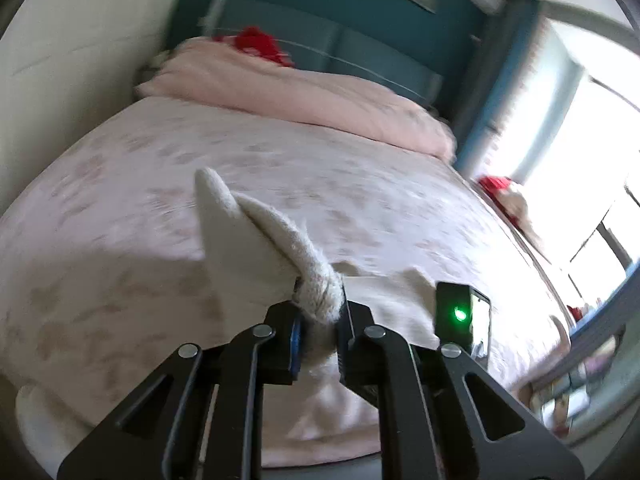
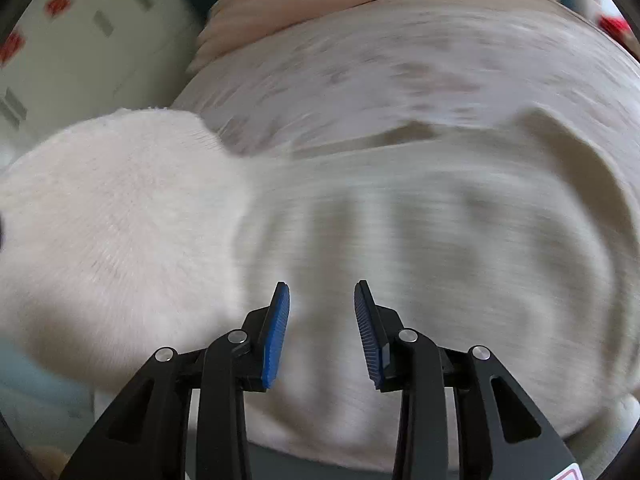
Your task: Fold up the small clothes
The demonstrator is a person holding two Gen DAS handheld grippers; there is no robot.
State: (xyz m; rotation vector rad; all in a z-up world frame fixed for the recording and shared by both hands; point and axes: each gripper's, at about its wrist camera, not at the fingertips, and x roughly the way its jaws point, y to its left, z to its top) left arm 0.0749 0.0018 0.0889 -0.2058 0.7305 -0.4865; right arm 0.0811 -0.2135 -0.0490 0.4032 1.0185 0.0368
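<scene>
A cream knitted garment lies spread on the pink bed. In the left wrist view my left gripper is shut on a bunched edge of the cream garment, and a flap of it stands up above the fingers. Part of the right gripper body with a green light shows just to its right. In the right wrist view my right gripper is open just above the garment, with its blue pads apart and nothing between them. A raised part of the garment fills the left side.
A folded pink duvet lies at the head of the bed against a teal headboard. A white wardrobe stands to the left. A bright window and a red item are at the right.
</scene>
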